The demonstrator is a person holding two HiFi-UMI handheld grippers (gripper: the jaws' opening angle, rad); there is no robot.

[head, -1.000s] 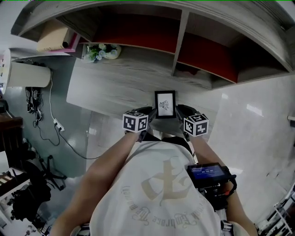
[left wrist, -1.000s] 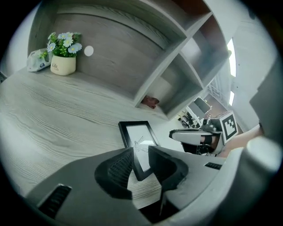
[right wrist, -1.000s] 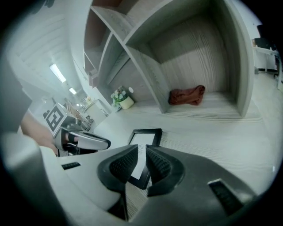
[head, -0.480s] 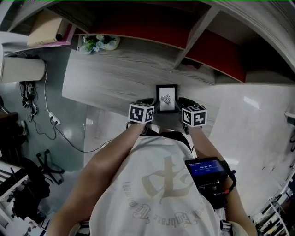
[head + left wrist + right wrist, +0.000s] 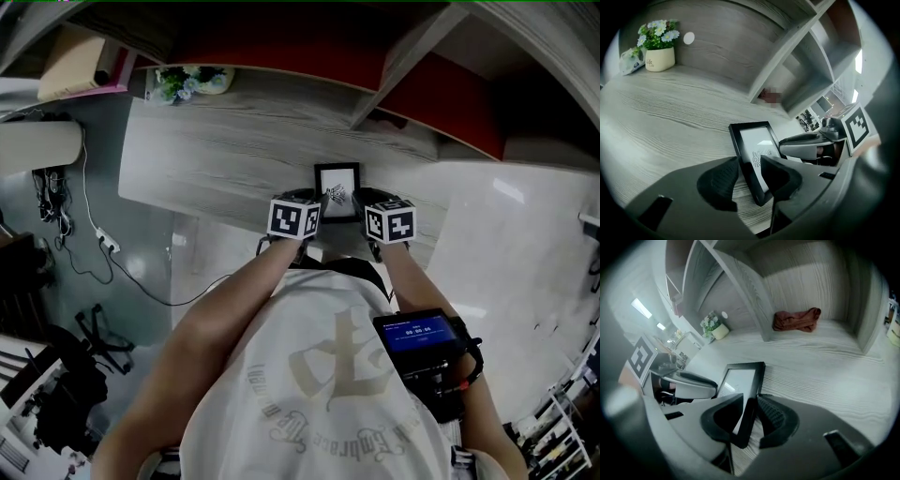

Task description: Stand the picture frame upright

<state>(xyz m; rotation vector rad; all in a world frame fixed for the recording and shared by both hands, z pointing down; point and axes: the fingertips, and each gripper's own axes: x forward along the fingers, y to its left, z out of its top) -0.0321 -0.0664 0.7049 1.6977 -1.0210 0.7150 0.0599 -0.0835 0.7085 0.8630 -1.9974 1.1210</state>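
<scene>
A small black picture frame (image 5: pixel 337 192) with a white print stands near the front edge of the grey wood desk (image 5: pixel 216 159), tilted back. Both grippers flank it. In the left gripper view the frame's (image 5: pixel 754 152) lower left corner sits between the jaws of my left gripper (image 5: pixel 752 177), which stand wide and do not seem to press on it. In the right gripper view the frame's (image 5: pixel 746 380) right edge fills the gap of my right gripper (image 5: pixel 749 420), with the ribbed pad (image 5: pixel 772 416) against its back.
A potted white flower (image 5: pixel 659 54) and a tissue pack (image 5: pixel 629 58) stand at the desk's far left. A red cloth (image 5: pixel 796 319) lies in a shelf compartment behind a slanted divider (image 5: pixel 745 291). The desk's front edge is just below the frame.
The two marker cubes have come closer together on either side of the frame. The head view has shifted, so the desk and frame sit higher in the picture.
</scene>
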